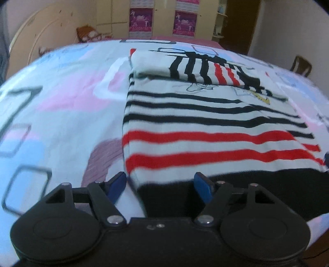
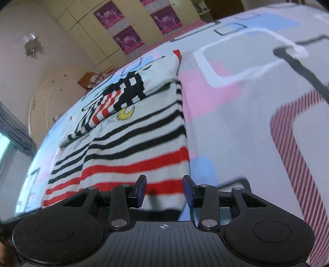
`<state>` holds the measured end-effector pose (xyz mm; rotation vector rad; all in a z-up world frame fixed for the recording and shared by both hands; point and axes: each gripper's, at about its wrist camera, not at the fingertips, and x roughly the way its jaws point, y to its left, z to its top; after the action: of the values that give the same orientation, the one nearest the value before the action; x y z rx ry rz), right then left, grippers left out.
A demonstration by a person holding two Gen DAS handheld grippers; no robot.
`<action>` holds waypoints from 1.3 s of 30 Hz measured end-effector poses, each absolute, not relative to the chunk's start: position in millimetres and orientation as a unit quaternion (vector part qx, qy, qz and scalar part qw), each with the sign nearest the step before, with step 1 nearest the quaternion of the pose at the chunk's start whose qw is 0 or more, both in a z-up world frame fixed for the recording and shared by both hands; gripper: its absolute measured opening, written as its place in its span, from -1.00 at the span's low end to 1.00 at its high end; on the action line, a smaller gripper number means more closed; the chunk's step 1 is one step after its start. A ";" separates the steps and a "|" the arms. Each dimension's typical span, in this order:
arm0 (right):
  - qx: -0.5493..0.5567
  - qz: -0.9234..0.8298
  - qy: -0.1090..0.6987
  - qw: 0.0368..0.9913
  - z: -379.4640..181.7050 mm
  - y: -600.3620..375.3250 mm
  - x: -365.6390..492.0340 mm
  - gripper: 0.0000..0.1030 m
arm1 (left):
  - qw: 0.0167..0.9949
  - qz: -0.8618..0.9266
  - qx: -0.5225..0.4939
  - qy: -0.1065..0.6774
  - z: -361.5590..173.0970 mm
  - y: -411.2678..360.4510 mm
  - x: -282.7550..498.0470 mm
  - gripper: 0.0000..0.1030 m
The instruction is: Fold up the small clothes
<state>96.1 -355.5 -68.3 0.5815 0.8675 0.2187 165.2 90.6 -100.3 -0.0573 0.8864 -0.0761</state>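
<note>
Both tongs, left (image 1: 160, 185) and right (image 2: 164, 190), gape over the striped shirt's (image 1: 205, 127) hem.

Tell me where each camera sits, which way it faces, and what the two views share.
Left wrist: on the left gripper, low over the bed, facing the striped garment from its near left corner; open fingers show.
Right wrist: on the right gripper, tilted, facing the garment's near right corner; open fingers show.
Shared: garment, patterned bedsheet, cupboard posters.
</note>
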 end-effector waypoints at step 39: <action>0.371 0.174 0.406 0.817 -85.4 -363.0 53.6 -0.91 | 0.863 -0.111 -0.270 0.414 -127.7 144.1 145.4 -0.87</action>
<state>53.6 -363.0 -85.4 0.7915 0.8654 0.3699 145.4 144.1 -127.7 -0.5653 0.8674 -0.2325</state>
